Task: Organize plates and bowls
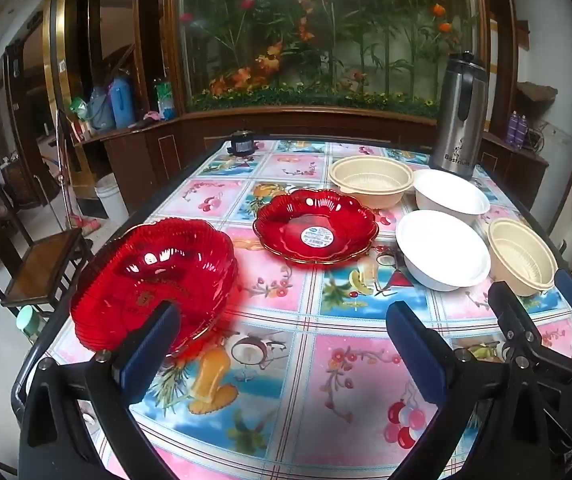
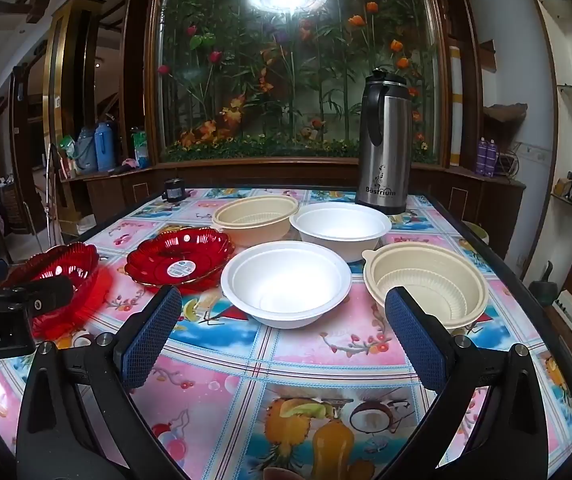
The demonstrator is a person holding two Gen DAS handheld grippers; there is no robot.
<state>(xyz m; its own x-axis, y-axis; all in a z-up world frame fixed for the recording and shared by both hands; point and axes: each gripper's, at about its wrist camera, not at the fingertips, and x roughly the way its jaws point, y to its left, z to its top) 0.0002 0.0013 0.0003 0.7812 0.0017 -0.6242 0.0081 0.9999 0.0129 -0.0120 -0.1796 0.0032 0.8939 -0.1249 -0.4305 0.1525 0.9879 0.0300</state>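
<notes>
I count two red plates, two white bowls and two cream bowls on the surface (image 2: 326,364), plus one steel flask (image 2: 384,140) at the far edge and one small dark object (image 2: 174,190) at the far left corner.

My left claw (image 1: 286,356) has its jaws spread wide with nothing between them but the patterned cloth. The near red plate (image 1: 154,276) sits just ahead and to the left of it, its near rim partly hidden behind the left finger; I cannot tell whether they touch. The far red plate (image 1: 316,226), the one with a round sticker, lies further out, roughly straight ahead.

My right claw (image 2: 284,340) is likewise spread wide and empty. The near white bowl (image 2: 286,282) lies directly ahead of it, between the lines of the two fingers, not gripped. The near cream bowl (image 2: 426,284) sits just beyond the right finger. The far white bowl (image 2: 340,230) and the far cream bowl (image 2: 254,218) stand behind those, close to each other, with the flask just behind the white one. All four bowls are upright and separate, none nested.
</notes>
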